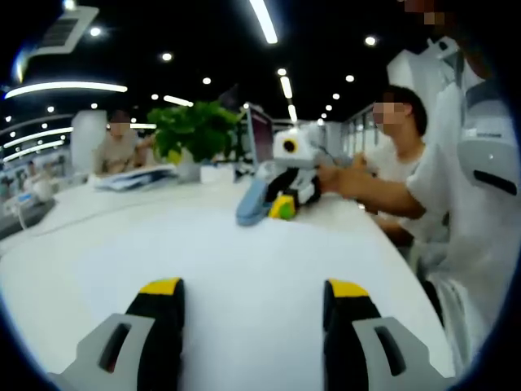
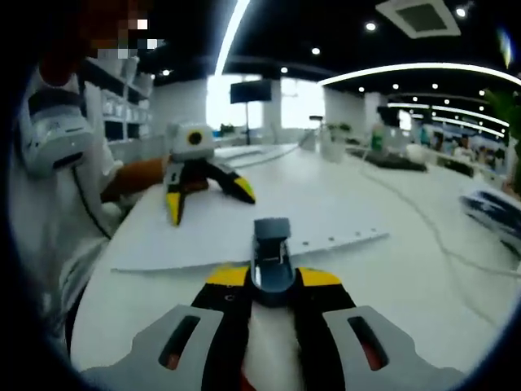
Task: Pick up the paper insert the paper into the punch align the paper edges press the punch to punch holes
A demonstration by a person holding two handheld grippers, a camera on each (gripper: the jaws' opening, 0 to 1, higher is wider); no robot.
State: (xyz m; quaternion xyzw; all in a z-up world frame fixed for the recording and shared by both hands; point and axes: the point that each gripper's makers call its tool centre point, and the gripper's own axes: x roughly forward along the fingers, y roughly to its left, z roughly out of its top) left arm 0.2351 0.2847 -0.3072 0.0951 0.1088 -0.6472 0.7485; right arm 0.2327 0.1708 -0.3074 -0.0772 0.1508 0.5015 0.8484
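White desk (image 2: 423, 269) carries paper (image 2: 326, 236) with a hole row along its edge.
Right gripper (image 2: 273, 281) has its fingers clamped on the punch (image 2: 271, 257), probably to steady or move it at the sheet's near edge. Left gripper (image 1: 254, 295) hovers over bare desk, fingers apart; from the left gripper view, the punch looks blue-grey.

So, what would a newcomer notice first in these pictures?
In the right gripper view, the right gripper is shut on the punch, with the paper and its row of holes lying beyond. In the left gripper view, the left gripper is open above the white table.
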